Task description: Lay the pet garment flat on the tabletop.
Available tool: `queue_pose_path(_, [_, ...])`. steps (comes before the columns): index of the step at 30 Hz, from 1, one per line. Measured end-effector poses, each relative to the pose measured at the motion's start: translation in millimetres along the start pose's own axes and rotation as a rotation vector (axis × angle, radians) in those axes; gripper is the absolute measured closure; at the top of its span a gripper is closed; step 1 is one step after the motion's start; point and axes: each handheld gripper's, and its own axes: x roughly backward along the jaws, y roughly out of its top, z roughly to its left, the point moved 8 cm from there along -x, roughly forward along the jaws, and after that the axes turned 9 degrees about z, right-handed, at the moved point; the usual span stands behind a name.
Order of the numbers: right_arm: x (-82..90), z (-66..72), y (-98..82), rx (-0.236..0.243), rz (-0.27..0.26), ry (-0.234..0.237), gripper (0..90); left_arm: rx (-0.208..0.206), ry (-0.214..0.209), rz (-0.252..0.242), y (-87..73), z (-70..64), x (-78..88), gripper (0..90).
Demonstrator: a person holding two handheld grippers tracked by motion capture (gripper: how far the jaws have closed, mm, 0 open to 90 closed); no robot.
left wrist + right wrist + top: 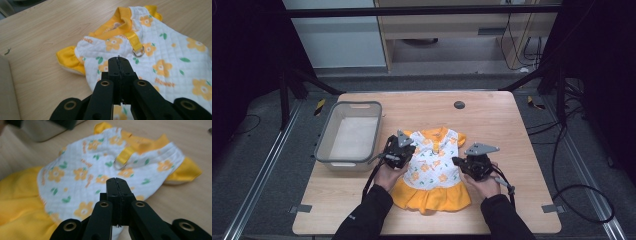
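From the high view we see the small dress point(432, 167) spread flat near the middle of the wooden table point(492, 120), collar pointing away from the person and yellow skirt toward them, which leaves both sides of the bodice open to reach. We read the left gripper point(404, 152) over the dress's left edge and the right gripper point(462, 164) over its right edge as a symmetric setup, one hand per side, likely for a fold or a lift. The grey tub point(349, 132) sits just beside the dress on the left, probably where it is meant to end up. In the left gripper view, the left gripper point(119, 59) has its jaws pressed together with nothing between them, hanging above the white flowered fabric close to the yellow sleeve point(68, 60) and the strap with its metal ring point(138, 52); it is poised, not gripping. In the right gripper view, the right gripper point(116, 181) is likewise closed on nothing, above the bodice with the other yellow sleeve point(186, 171) off to its side. We judge that both would have to open before taking any cloth.
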Motion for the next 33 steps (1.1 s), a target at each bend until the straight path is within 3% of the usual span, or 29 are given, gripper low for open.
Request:
queue_pose_path(2, [-3.3,12.9,-20.7,0.014,0.028,0.033,90.0,0.051,-0.004,0.018,8.4,4.0,-21.8,89.5])
queue_pose_path(5, [-9.0,18.2,-33.5,0.027,0.062,0.045,90.0,0.042,0.034,0.048,10.1,8.0,-36.7,89.6])
queue_pose_path(7, [-15.6,22.2,-46.2,0.045,0.112,0.045,90.0,0.059,0.051,0.070,9.5,13.4,-51.9,89.6])
queue_pose_path(13, [-16.0,24.8,-50.6,0.048,0.119,0.049,90.0,0.102,0.089,0.110,0.9,28.9,-75.3,89.5])
queue_pose_path(19, [-17.9,28.1,-60.1,0.074,0.163,0.029,90.0,0.102,0.094,0.112,-4.8,31.2,-83.7,89.7])
queue_pose_path(27, [-15.1,29.9,-63.2,0.069,0.167,0.032,90.0,0.078,0.112,0.109,-3.6,30.9,-86.3,89.5])
queue_pose_path(30, [-15.0,30.2,-63.0,0.067,0.163,0.033,90.0,0.107,0.086,0.102,-2.1,29.9,-82.0,87.6])
queue_pose_path(31, [-14.0,30.0,-61.6,0.063,0.151,0.036,90.0,0.120,0.068,0.082,0.4,29.1,-75.5,81.6])
queue_pose_path(33, [-13.1,30.1,-60.4,0.058,0.142,0.040,90.0,0.120,0.060,0.065,2.4,28.4,-70.2,80.7])
